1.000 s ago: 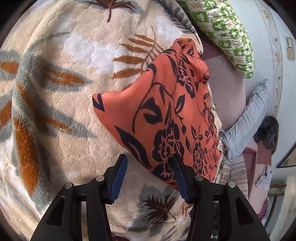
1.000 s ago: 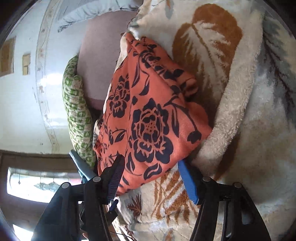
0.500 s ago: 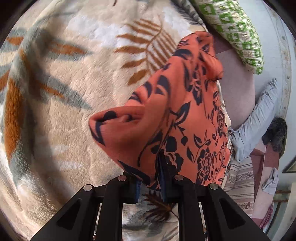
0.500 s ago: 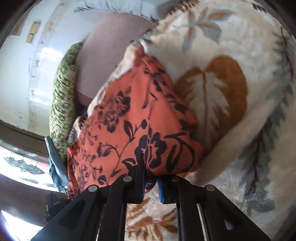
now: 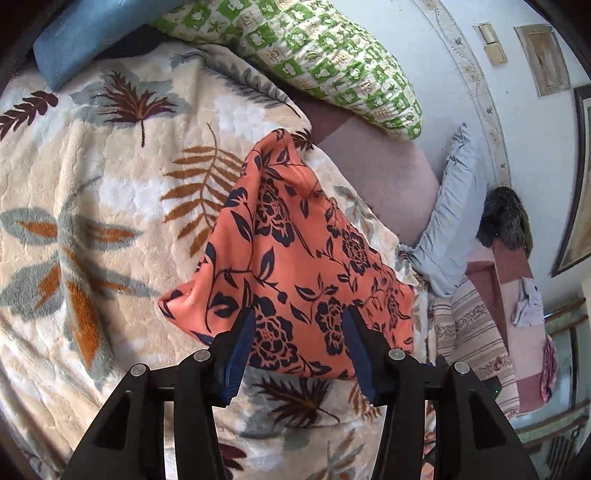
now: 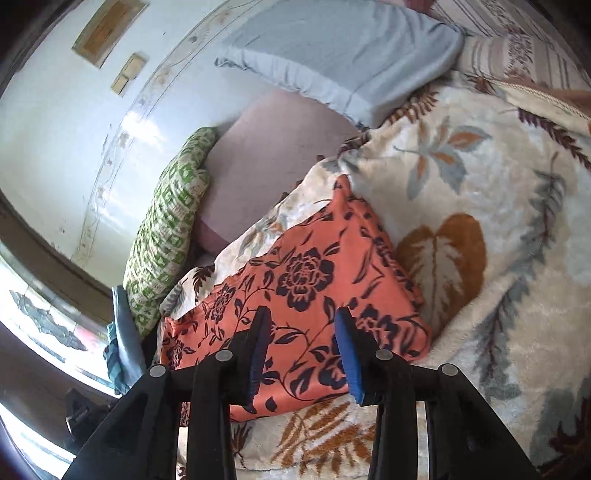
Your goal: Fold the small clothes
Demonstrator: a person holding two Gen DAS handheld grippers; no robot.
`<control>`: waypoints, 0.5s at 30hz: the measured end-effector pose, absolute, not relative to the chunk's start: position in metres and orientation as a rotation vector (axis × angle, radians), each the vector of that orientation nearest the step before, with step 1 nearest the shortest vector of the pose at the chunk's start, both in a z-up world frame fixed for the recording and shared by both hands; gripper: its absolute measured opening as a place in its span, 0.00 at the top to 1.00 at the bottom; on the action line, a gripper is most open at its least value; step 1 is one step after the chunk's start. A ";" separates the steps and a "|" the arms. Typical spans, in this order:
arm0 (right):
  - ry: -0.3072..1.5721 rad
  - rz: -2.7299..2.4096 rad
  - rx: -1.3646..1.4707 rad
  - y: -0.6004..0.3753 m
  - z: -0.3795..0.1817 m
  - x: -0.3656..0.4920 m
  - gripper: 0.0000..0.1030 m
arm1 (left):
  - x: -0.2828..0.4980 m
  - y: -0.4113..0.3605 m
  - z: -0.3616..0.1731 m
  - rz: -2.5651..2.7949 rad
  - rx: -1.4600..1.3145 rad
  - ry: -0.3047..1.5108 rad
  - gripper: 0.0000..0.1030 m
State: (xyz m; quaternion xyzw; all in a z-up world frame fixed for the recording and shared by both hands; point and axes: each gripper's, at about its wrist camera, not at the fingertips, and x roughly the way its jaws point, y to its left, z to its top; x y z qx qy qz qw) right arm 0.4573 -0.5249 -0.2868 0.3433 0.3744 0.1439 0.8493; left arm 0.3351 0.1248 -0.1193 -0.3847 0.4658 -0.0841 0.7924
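Just beyond both tools, orange garment (image 5: 295, 266)

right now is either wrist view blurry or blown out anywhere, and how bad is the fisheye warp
Left wrist view: sharp, evenly lit; orange floral garment crisp, wall bends at the rim. Right wrist view: also sharp, but the window at lower left is blown out, glare streaks the wall, edges curve strongly.

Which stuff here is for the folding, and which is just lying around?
For the folding:
orange flowered cloth
left gripper, jaws opening
right gripper, jaws opening

Just lying around:
green pillow
grey pillow
blue pillow
leaf blanket
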 end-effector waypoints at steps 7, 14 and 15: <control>0.936 0.486 0.611 -0.450 -0.298 0.512 0.60 | 0.367 0.116 -0.135 -0.116 -0.760 1.039 0.54; 1.086 0.477 0.547 -0.403 -0.344 0.566 0.61 | 0.387 0.099 -0.169 -0.022 -0.555 1.102 0.65; 1.092 0.484 0.566 -0.404 -0.352 0.567 0.61 | 0.386 0.102 -0.169 -0.020 -0.564 1.083 0.65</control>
